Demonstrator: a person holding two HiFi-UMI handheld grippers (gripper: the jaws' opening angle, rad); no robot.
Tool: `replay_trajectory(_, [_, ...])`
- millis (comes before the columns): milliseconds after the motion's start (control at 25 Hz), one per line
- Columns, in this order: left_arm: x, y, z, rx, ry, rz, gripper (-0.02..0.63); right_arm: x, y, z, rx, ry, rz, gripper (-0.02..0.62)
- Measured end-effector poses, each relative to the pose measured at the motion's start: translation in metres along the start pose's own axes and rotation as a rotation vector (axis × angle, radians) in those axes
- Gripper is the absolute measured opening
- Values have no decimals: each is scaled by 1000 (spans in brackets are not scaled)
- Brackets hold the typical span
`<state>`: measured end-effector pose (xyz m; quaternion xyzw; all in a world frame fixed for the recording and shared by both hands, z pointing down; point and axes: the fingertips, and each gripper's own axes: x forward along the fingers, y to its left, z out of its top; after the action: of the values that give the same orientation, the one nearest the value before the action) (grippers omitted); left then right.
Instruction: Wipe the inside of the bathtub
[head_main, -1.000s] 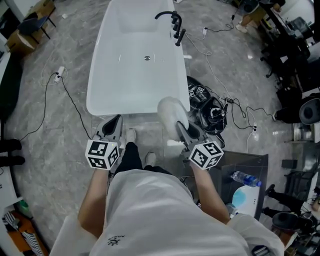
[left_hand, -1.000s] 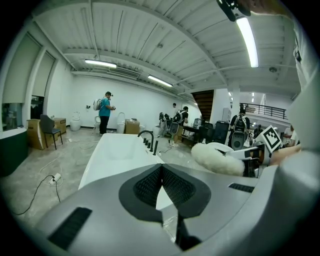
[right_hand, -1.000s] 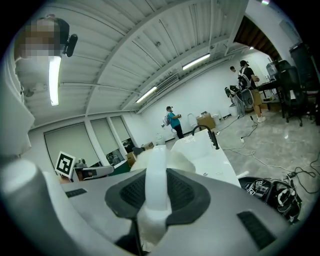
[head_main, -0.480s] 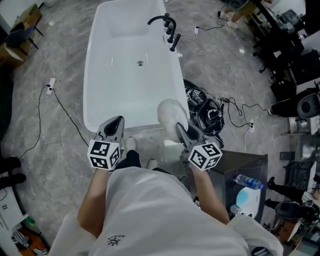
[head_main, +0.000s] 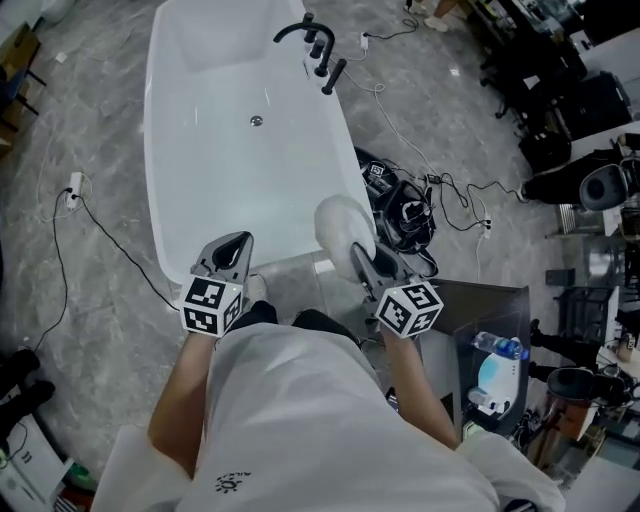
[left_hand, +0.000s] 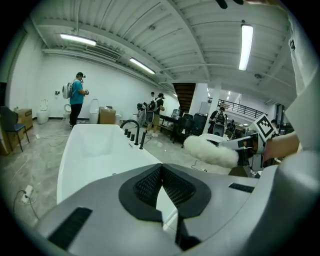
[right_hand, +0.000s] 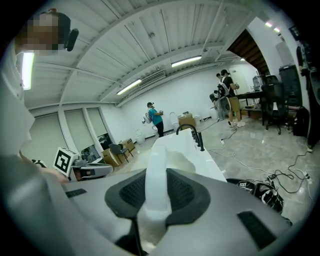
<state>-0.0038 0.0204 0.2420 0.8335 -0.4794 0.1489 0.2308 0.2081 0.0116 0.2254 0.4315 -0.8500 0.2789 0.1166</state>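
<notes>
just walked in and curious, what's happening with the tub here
A person stands at the near end of a white bathtub, a gripper in each hand. The right gripper is clamped on the handle of a fluffy white duster, held by the tub's near corner, not inside it. The left gripper is shut and empty.

Left gripper (head_main: 232, 244) fingers (left_hand: 146, 183) together; right gripper (head_main: 359, 251) fingers (right_hand: 189, 193) clamped on brush (head_main: 342, 224); forearms forward.

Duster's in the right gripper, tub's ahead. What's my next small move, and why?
Probably ease the right gripper forward and down to lower the duster into the tub: its jaws clamp the handle, but the head hangs by the near rim, off the inside.
</notes>
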Motion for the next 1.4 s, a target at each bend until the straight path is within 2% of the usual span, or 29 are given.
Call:
replay_trajectory(320, [22,10,-12,-17,54,-103,12,5,-11,-9,38,27,-87,101])
replay_trajectory(720, [67,-1,-31,-42,125,-178,12,22,-61,-20,-12,143,-128,101])
replay_trajectory(1040, [121,-14,-47,-59,177,-177,12,54,-120,-54,-24,283,-121,101])
replay_trajectory(1400, [186,-11,-83,-95,272,-149,11,93,-185,-124,-98,513,-88,101])
